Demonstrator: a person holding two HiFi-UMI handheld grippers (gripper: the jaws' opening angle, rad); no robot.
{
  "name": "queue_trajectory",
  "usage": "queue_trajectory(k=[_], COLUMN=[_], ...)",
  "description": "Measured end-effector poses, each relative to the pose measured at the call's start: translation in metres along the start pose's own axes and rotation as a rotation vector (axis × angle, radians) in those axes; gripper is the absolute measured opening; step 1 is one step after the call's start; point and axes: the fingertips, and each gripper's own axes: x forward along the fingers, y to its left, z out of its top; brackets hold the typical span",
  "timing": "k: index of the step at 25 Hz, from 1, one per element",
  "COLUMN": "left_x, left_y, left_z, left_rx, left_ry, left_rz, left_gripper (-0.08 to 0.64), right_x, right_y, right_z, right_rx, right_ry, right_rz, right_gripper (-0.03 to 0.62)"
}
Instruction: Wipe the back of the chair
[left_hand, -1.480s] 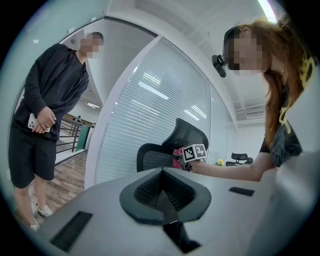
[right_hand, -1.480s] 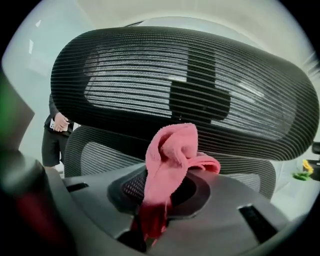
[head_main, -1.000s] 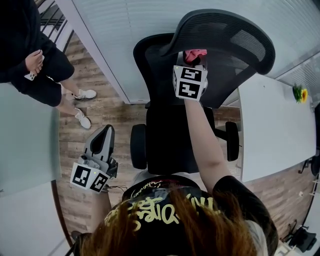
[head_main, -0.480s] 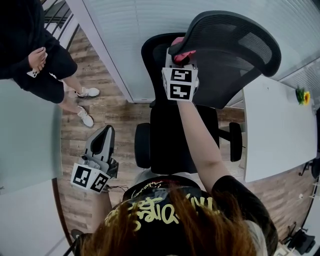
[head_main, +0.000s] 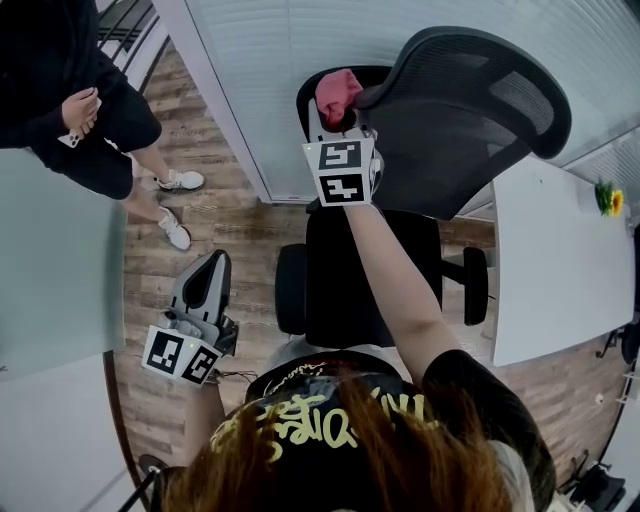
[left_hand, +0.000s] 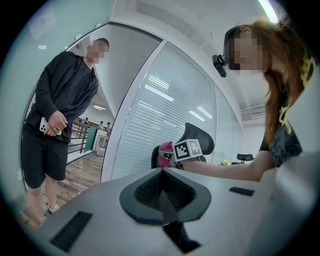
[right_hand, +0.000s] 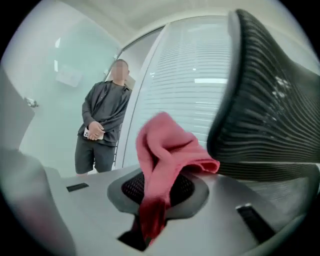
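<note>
Standing at the far left, a bystander (head_main: 80, 110) in dark clothes looked on with hands clasped, well apart from the work. Nearer in, the left gripper (head_main: 206, 268) hung low beside the person's hip over the wooden floor (head_main: 230, 230). Its own view showed the tongs pressed together with nothing between them, so it played no part in the wiping.

Further right, the right gripper (head_main: 338, 120) was stretched out at arm's length above the chair seat (head_main: 350, 290). Its tongs were clamped on a red cloth (head_main: 338, 92), whose bunched folds stood up out of the grip. The cloth sat at the left edge of the chair back (head_main: 470, 110), the dark mesh curving away to the right. Whether cloth and mesh were actually touching could not be told from either view.

By my reading, the wipe was under way at the back's left rim. The next move called for pressing the cloth onto the mesh and sweeping rightward across it, toward the white table (head_main: 560, 260), with the grip kept firm.
</note>
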Motion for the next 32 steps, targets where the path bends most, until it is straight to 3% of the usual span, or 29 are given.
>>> queue_trajectory(k=[10, 19, 28, 32], left_x=[-0.016, -0.001, 0.043, 0.068], left_y=[0.010, -0.004, -0.043, -0.068], left_z=[0.004, 0.006, 0.006, 0.007], left_rx=[0.005, 0.011, 0.020, 0.025], left_ry=[-0.003, -0.006, 0.000, -0.001], left_rz=[0.037, -0.001, -0.126, -0.193], left_gripper=[-0.009, -0.009, -0.009, -0.009], right_x=[0.006, -0.033, -0.113, -0.148], right_y=[0.051, 0.079, 0.043, 0.015], right_z=[0.010, 0.001, 0.002, 0.000], right_rx=[-0.031, -0.012, 0.095, 0.088], right_ry=[-0.008, -0.064, -0.150, -0.169], right_rz=[0.112, 0.233, 0.282, 0.259], right_gripper=[0.069, 0.069, 0.069, 0.069])
